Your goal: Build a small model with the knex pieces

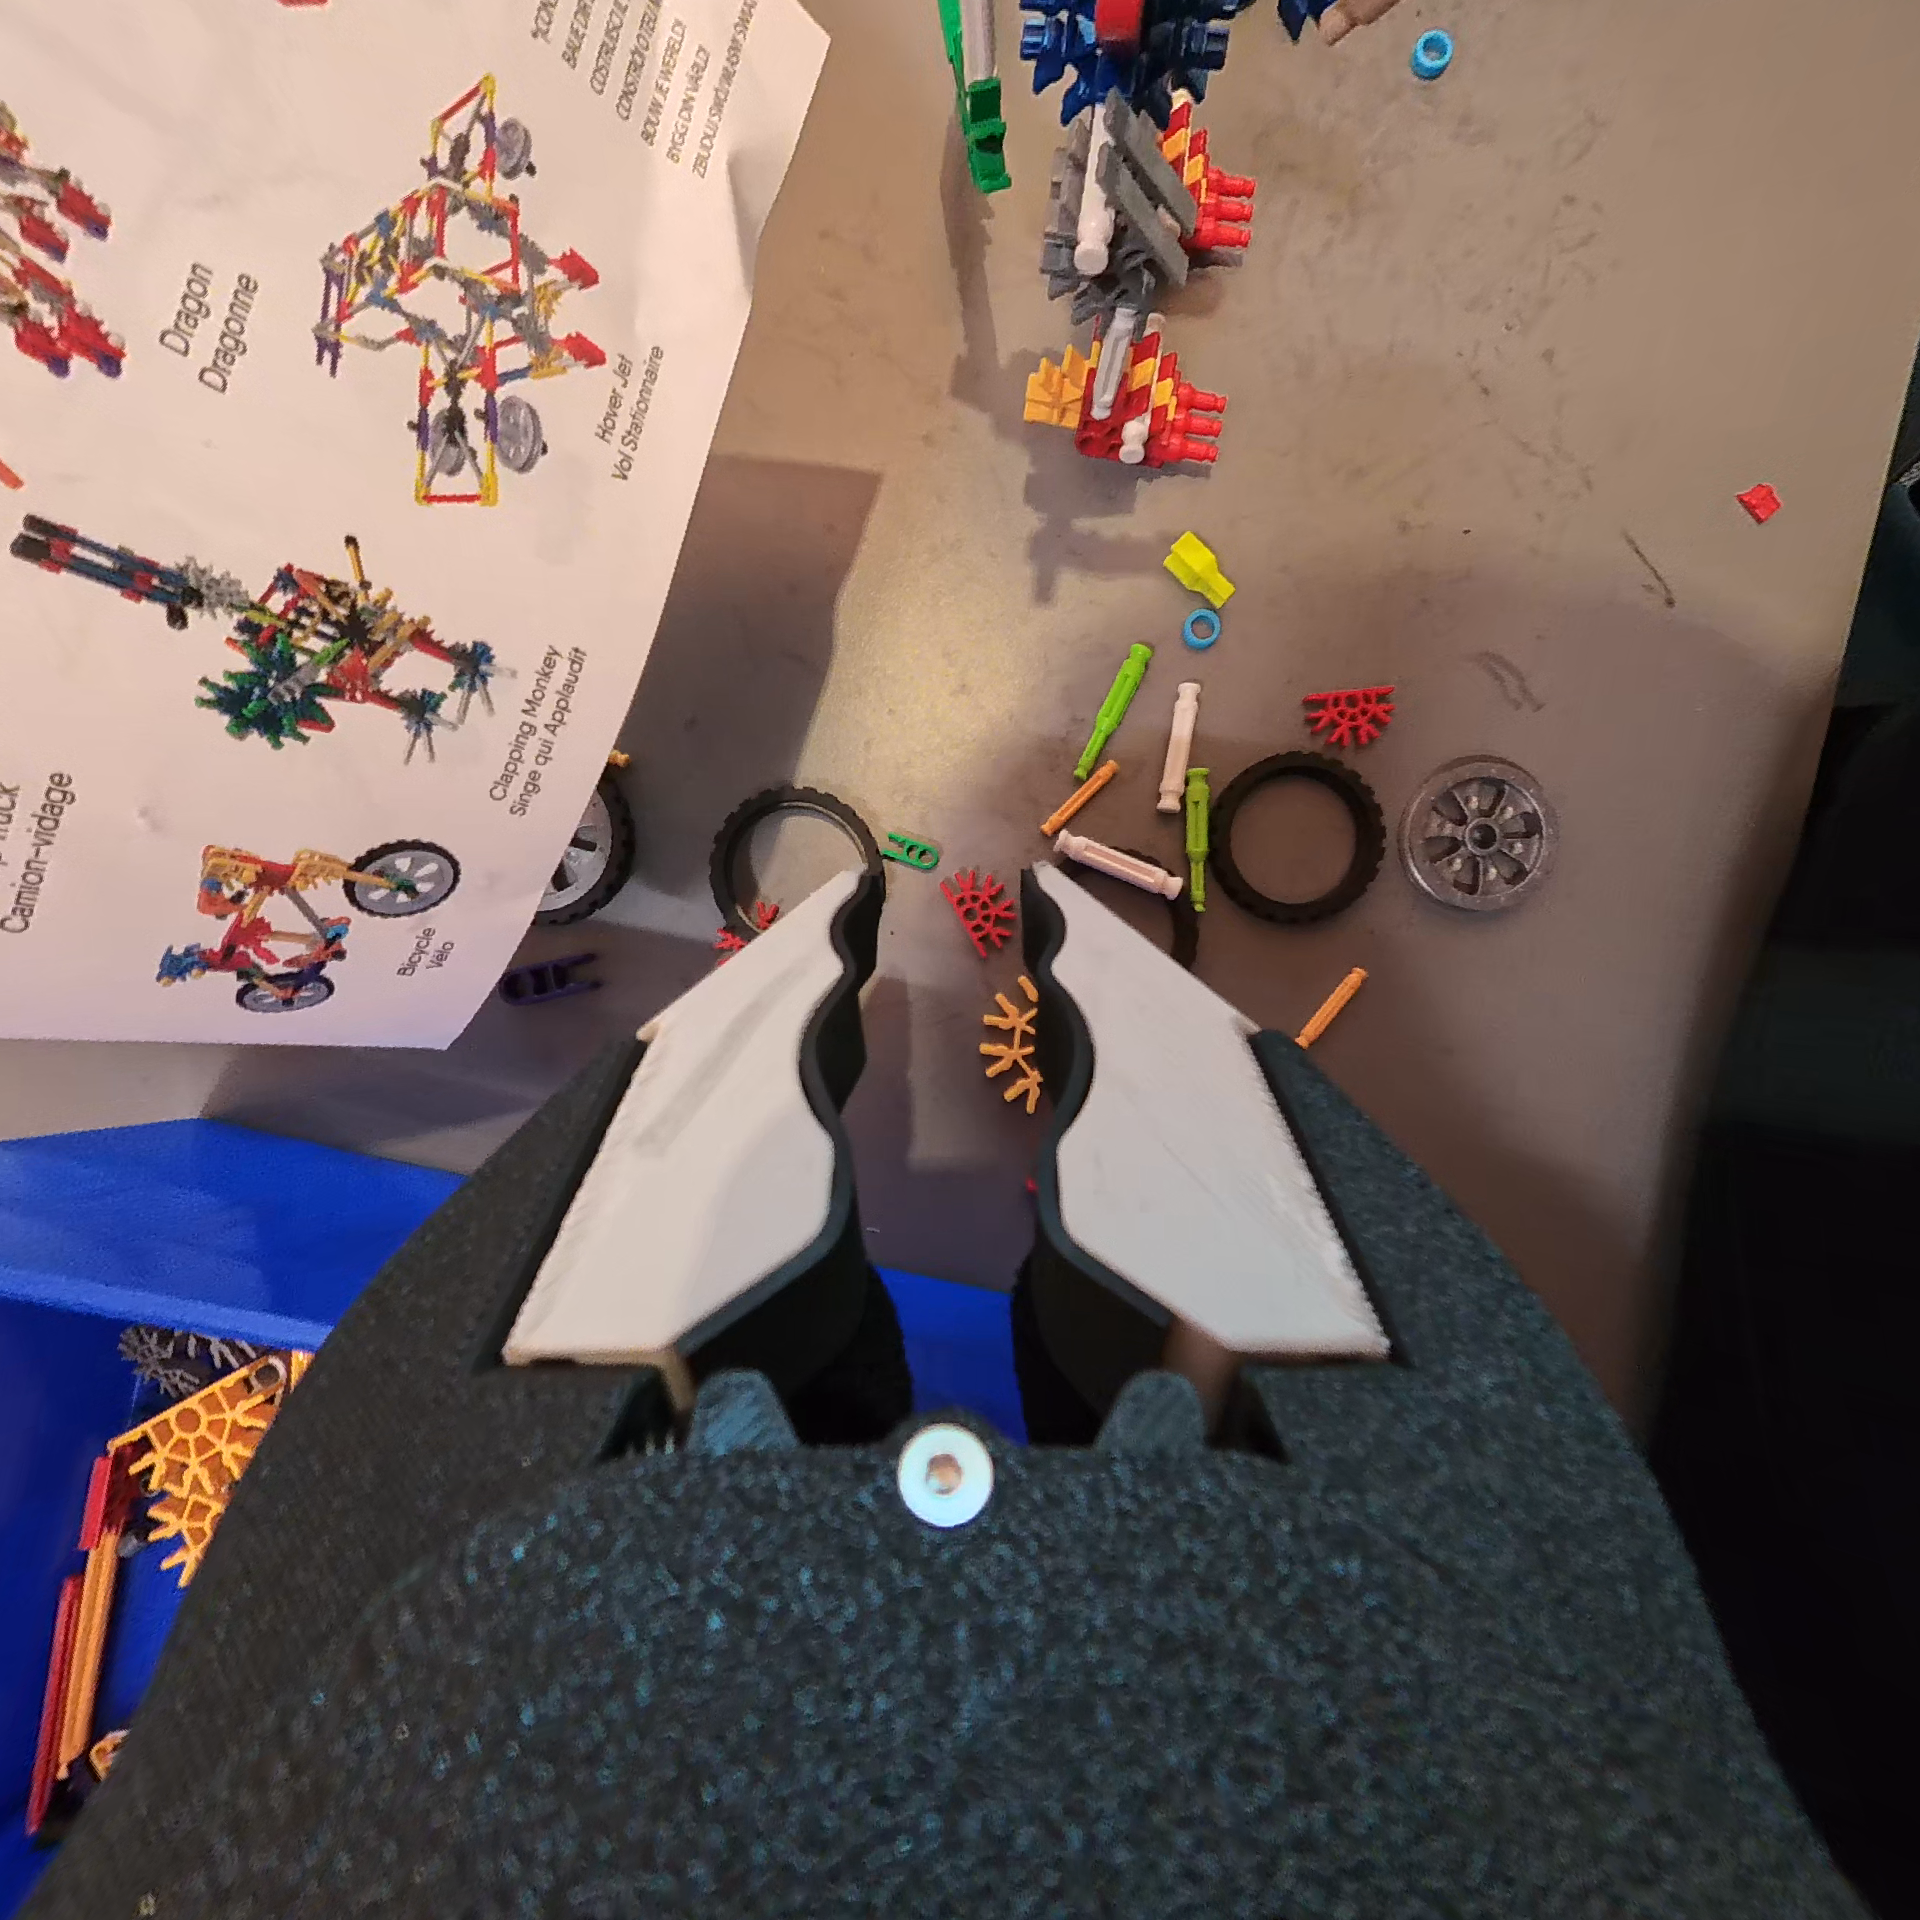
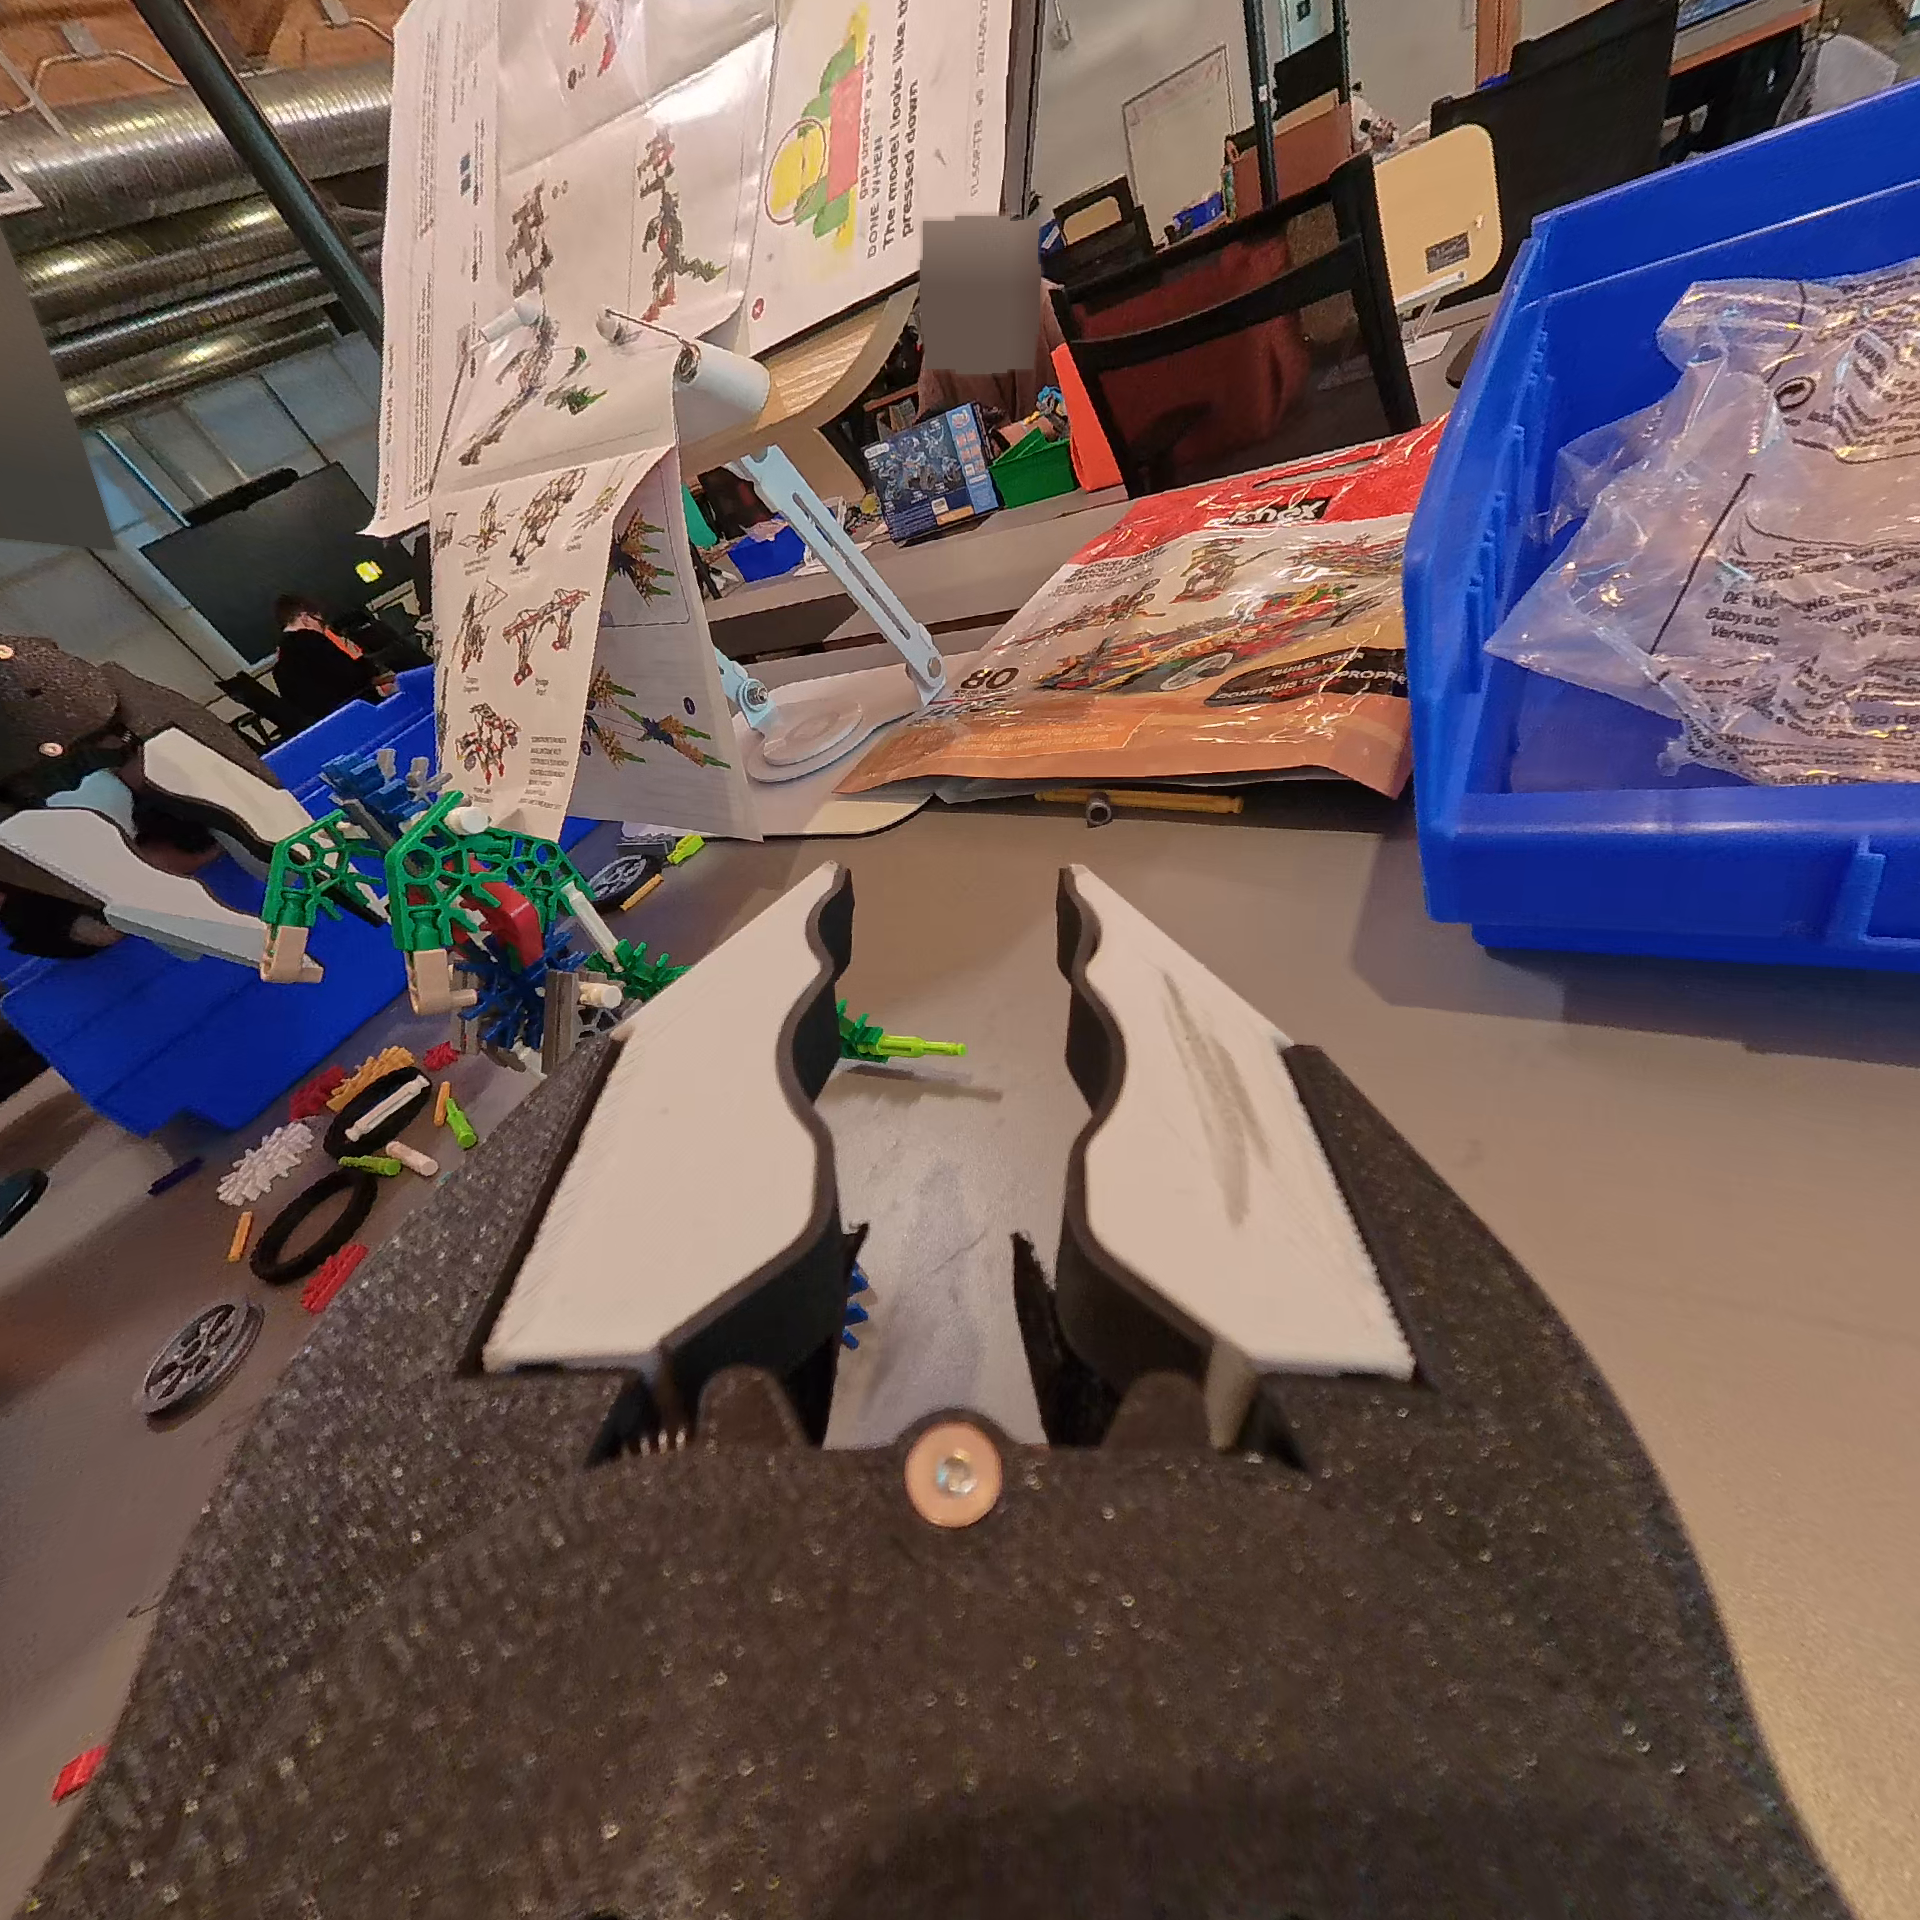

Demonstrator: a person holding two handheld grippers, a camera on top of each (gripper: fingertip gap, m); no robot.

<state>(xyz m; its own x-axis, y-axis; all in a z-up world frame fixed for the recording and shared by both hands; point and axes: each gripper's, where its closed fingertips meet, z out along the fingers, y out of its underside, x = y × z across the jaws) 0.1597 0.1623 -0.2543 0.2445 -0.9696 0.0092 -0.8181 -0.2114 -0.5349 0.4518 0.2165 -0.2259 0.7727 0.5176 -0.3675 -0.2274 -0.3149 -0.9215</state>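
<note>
1. Spread and empty, the left gripper [image 1: 943, 883] hangs just above a red snowflake connector [image 1: 978, 911] among loose rods and 2 black tyres [image 1: 1297, 837] on the grey table [image 1: 1455, 312].
2. Also spread and empty, the right gripper [image 2: 951, 883] hovers over bare table near a small green-and-lime piece [image 2: 894, 1042].
3. Partly built, the toy model [image 2: 488, 935] stands between them; many loose parts lie unattached.
4. One blue bin [image 2: 1662, 873] holds clear plastic bags [image 2: 1766, 540]; another blue bin [image 1: 156, 1226] holds yellow, orange and red pieces.
</note>
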